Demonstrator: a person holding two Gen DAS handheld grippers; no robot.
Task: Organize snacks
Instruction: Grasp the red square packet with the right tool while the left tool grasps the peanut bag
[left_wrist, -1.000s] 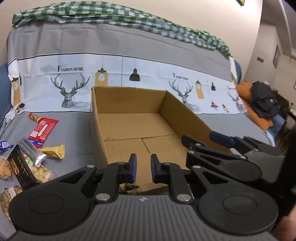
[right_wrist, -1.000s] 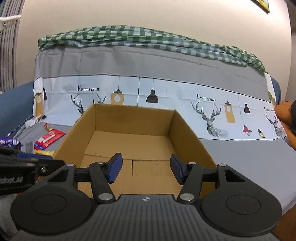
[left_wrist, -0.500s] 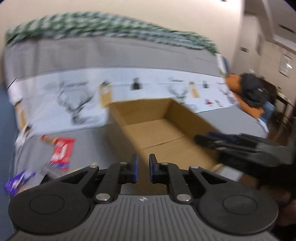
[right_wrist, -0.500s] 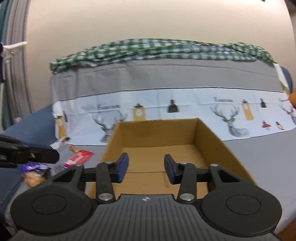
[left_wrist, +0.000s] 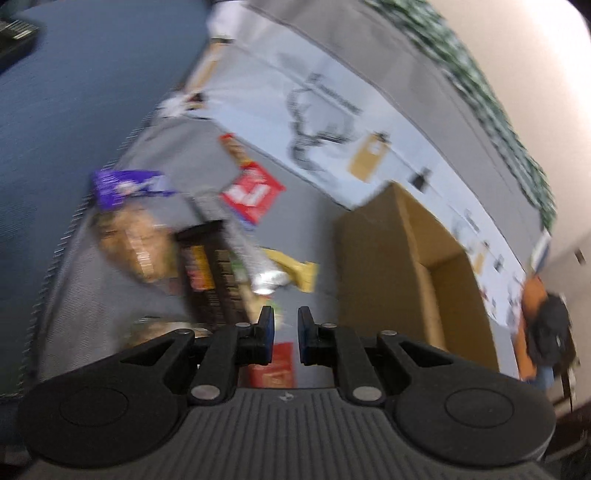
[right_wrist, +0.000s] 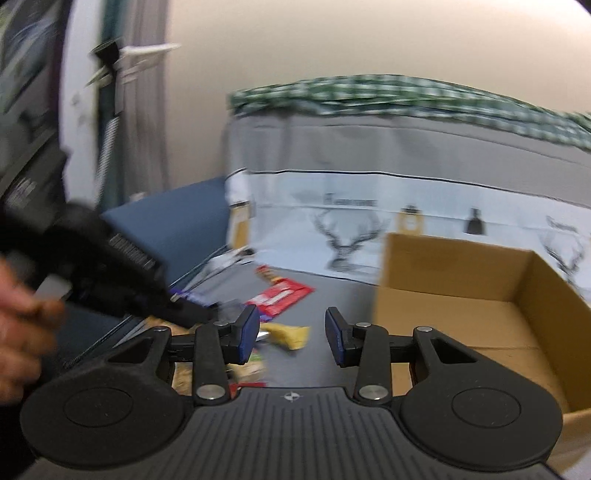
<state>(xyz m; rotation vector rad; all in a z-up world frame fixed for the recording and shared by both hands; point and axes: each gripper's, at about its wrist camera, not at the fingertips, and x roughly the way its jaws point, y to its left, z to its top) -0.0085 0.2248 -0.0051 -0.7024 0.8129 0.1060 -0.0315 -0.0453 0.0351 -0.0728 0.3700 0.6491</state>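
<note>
Several snacks (left_wrist: 255, 192) lie loose on grey cover's left edge beside empty cardboard box (left_wrist: 436, 266). Your left gripper (left_wrist: 282, 325) is pinched together, empty; right gripper (right_wrist: 290, 332) apart, empty. Risk: approaching with left pinched shoves packets off edge.

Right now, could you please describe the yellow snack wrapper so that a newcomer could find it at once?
Start at the open cardboard box on the grey cloth. Left of the box lies a pile of snacks, and the yellow wrapper lies nearest the box. It alone is plain yellow; its neighbours are a red packet and a silver one.
</note>
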